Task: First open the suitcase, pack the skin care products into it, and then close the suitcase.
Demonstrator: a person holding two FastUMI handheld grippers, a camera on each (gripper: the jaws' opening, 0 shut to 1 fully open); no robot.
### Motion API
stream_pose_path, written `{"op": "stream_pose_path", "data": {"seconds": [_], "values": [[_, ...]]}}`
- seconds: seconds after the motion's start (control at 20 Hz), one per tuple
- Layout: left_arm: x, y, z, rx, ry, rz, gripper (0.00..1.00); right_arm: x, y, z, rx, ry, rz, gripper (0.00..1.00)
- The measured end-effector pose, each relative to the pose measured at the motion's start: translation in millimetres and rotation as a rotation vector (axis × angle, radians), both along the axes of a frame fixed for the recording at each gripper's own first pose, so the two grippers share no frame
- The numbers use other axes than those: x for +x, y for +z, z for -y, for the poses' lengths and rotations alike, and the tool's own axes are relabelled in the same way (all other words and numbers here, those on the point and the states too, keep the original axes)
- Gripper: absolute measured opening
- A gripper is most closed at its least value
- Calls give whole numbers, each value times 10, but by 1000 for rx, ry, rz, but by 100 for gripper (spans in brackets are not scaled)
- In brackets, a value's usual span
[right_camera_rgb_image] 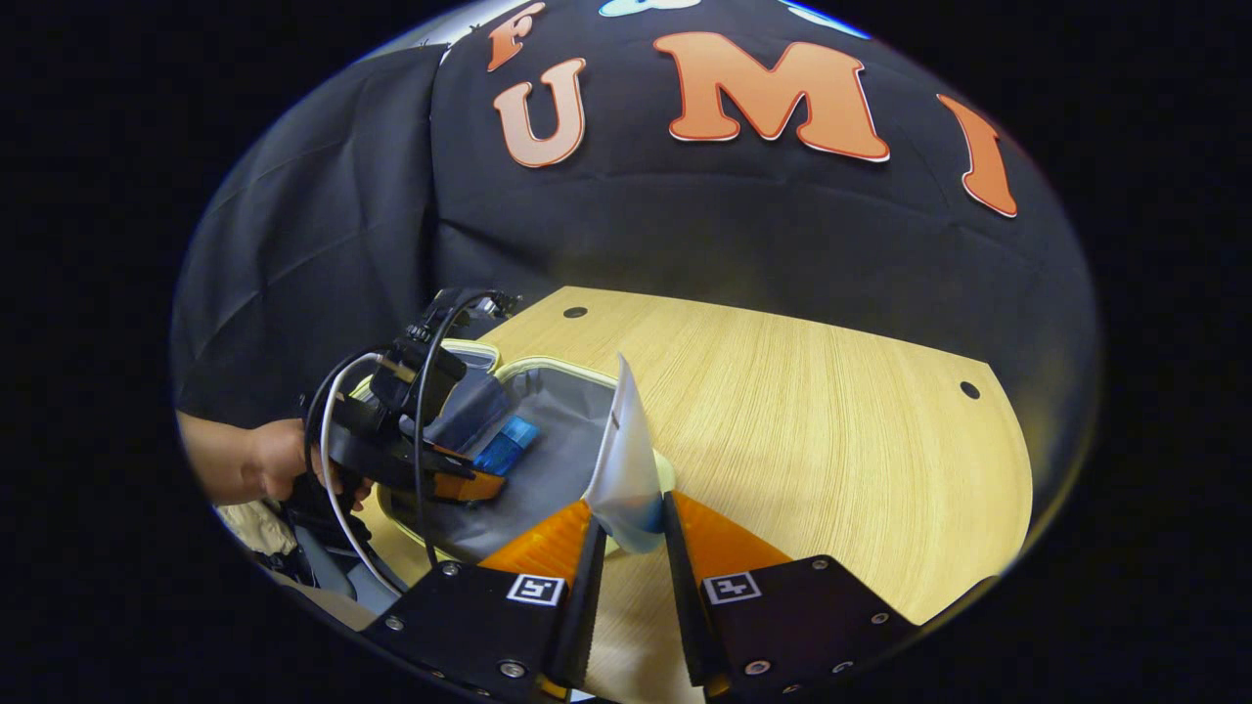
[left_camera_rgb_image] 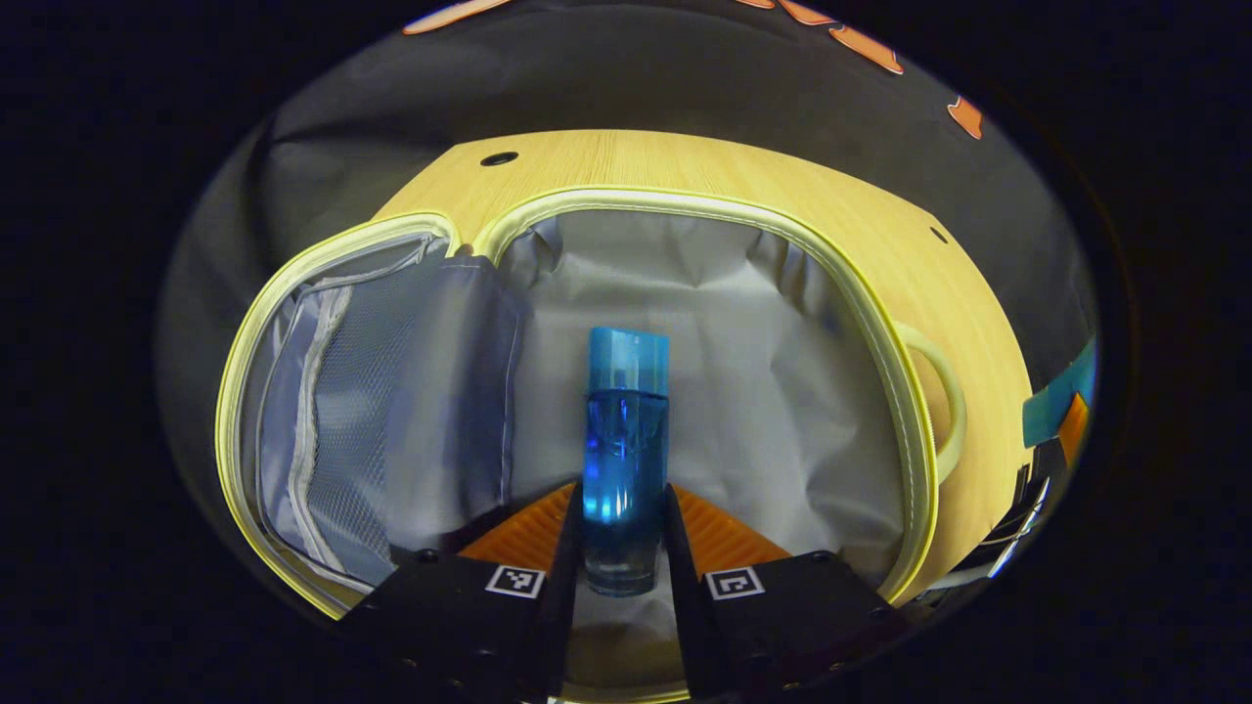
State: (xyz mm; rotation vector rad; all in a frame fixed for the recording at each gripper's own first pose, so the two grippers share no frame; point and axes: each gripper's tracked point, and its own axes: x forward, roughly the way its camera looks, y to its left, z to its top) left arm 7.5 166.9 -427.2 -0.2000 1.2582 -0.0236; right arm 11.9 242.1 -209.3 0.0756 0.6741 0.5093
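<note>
Where the left gripper view begins, at its lower edge, the left gripper has both fingers clamped on a blue bottle, a clear blue body with a lighter blue cap pointing away from the camera. Item held over the grey lining of the open suitcase; whether the bottle touches the lining cannot be told. Suitcase rim pale yellow, with a pale handle on the right side. Lid half to the left, carrying a mesh pocket with a zip edge. Beyond the case: a light wooden table with a small round hole near its far corner.

Right gripper view, near edge: the right gripper, fingers pressed on a white tube with a flat crimped end pointing up and away. Beneath it, wooden table. Farther left, the open suitcase, with the left gripper and blue bottle over its interior, cabled, held by a person's hand. Black cloth wall behind.
</note>
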Motion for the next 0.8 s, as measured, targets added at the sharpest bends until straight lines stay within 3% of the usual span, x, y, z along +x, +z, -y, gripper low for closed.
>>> {"op": "stream_pose_path", "data": {"seconds": [0.15, 0.4, 0.65, 0.8], "values": [[31, -28, 4, 11, 11, -38, 45, -3, -49, -30, 6, 13, -19, 38], [17, 31, -51, 32, 28, -70, 52, 6, -95, -96, 7, 39, -32, 38], [-4, 375, -162, 44, 27, 65, 66, 22, -132, -235, 32, 76, -64, 38], [-16, 652, -333, 49, 74, 177, 73, 11, -170, -404, 40, 104, -84, 38]]}}
